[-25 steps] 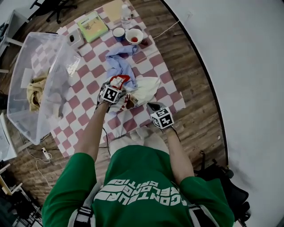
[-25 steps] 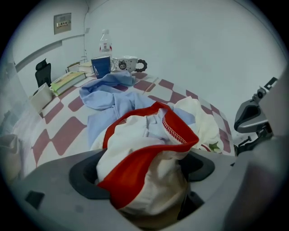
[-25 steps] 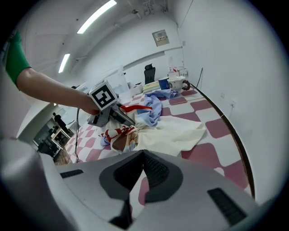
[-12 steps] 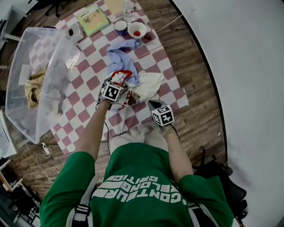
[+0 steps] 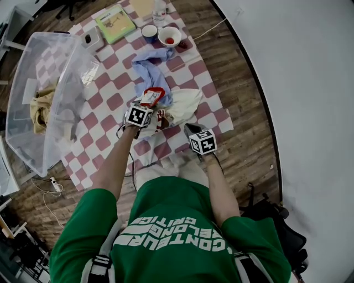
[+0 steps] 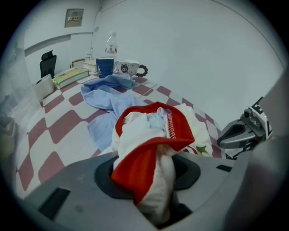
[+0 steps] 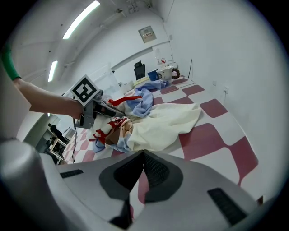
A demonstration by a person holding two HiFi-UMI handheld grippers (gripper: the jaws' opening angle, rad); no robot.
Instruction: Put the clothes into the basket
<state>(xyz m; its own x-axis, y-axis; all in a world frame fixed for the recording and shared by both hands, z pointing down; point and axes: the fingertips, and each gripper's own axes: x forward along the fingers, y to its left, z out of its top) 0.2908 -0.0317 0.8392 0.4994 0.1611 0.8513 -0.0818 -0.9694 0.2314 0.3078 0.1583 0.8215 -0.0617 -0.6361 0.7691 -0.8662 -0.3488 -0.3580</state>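
Observation:
A red and white garment (image 6: 149, 140) is bunched between the jaws of my left gripper (image 6: 151, 180), which are closing and pinch it; it stands just above the checked mat (image 5: 113, 83). In the head view that gripper (image 5: 147, 106) carries the garment (image 5: 152, 97) beside a light blue cloth (image 5: 146, 69) and a cream cloth (image 5: 185, 105). My right gripper (image 5: 191, 131) is shut and empty at the mat's near edge, its jaws (image 7: 137, 176) pointing at the cream cloth (image 7: 167, 122) and a patterned garment (image 7: 115, 131). The clear basket (image 5: 72, 72) stands at the left.
A beige garment (image 5: 44, 108) lies inside the basket. At the mat's far end are a green book (image 5: 115, 23), a blue mug (image 5: 149, 33), a bowl (image 5: 170, 36) and a bottle (image 5: 159, 8). Wood floor surrounds the mat; a white wall curves along the right.
The left gripper's jaws have closed onto the red and white garment and lifted it slightly off the pile. The right gripper has stayed where it was.

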